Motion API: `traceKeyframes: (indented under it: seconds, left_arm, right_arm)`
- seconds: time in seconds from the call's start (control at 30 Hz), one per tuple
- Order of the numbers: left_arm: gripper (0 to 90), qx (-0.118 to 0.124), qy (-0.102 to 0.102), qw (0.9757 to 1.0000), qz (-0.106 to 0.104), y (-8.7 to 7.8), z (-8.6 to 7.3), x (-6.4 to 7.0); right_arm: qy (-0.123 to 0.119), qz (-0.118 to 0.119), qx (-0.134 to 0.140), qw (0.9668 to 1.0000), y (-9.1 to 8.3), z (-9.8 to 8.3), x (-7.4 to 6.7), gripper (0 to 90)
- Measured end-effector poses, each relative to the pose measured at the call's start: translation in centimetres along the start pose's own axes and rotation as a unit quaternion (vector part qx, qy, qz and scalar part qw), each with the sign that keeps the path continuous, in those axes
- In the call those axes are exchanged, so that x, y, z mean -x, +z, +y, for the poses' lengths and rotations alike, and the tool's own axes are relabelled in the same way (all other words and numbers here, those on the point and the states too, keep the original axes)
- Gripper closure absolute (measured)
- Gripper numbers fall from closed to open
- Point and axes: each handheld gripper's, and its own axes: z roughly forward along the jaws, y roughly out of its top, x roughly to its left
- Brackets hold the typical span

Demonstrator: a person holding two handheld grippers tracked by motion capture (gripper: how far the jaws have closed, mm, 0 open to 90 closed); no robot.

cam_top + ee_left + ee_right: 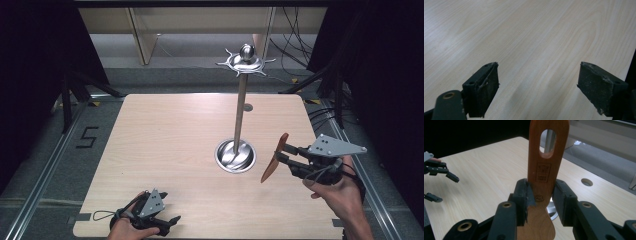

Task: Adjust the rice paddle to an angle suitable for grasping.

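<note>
Wooden spatula (275,159) clamped in right gripper (283,155), lower right of high view, clear of table (165,135). Long axis steep: slotted handle end up toward frame top, blade end down and to lower left. In right gripper view, pads pinch spatula (544,182) across its neck, hang-slot at frame top w/ stand pole visible thru it.

Target likely hook stand (240,107): base disc centre frame, pole rising to hook crown (245,62) at upper centre. So stand lies up and left of spatula in high view, crown well above slot end. Guess: needs lift and shift toward upper left, slot lined up w/ one hook.

Left gripper (167,226) at bottom left, jaws apart, nothing between, well apart from stand. Right hand (340,190) far nearer, already carrying.
</note>
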Motion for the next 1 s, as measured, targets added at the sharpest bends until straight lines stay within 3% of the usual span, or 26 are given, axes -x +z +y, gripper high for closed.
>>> traceKeyframes:
  seconds: [0.1,0.13,0.17,0.2,0.27,0.33,0.37,0.4,0.43,0.5,1.0]
  left_arm:
    - [16.2,-0.002,0.0,1.0,-0.002,0.0,0.0,-0.1]
    - [16.2,0.001,0.0,1.0,0.002,0.1,0.0,0.0]
    - [16.2,0.0,0.0,1.0,0.002,0.0,0.0,0.0]
    - [16.2,0.0,0.0,1.0,0.003,0.0,0.0,0.0]
    - [16.2,0.001,0.0,1.0,0.003,0.0,0.0,-0.1]
    - [16.2,0.001,-0.001,1.0,0.003,-0.1,0.0,-0.1]
    - [16.2,0.003,-0.002,1.0,0.004,0.0,0.0,-0.1]
    - [16.2,0.005,-0.007,1.0,0.002,0.0,0.0,0.0]
    - [16.2,0.005,-0.007,1.0,0.002,0.0,0.0,0.0]
    - [16.2,0.001,-0.003,1.0,0.005,0.1,0.0,-0.1]
    - [16.2,0.003,0.002,1.0,0.003,0.0,0.0,-0.1]
  right_arm:
    - [0.011,0.003,0.007,0.9999,0.0,0.4,0.2,66.4]
    - [0.003,0.001,0.012,0.9999,0.0,0.6,0.3,66.4]
    - [0.014,0.002,0.008,0.9999,0.0,0.8,0.1,66.4]
    - [-0.001,-0.002,0.021,0.9998,0.2,0.9,0.4,66.4]
    - [0.01,0.009,0.011,0.9999,0.2,1.4,0.3,66.4]
    - [-0.004,0.001,0.02,0.9998,0.3,1.9,0.4,66.4]
    - [-0.006,0.005,0.023,0.9997,0.4,2.1,0.3,66.4]
    - [0.007,0.016,0.01,0.9998,0.2,2.5,0.1,66.4]
    - [-0.006,0.012,0.021,0.9997,0.3,2.8,0.2,66.4]
    - [-0.004,0.018,0.021,0.9996,0.3,3.6,0.1,66.4]
    - [-0.013,0.006,0.045,0.9989,0.9,8.9,1.0,66.4]
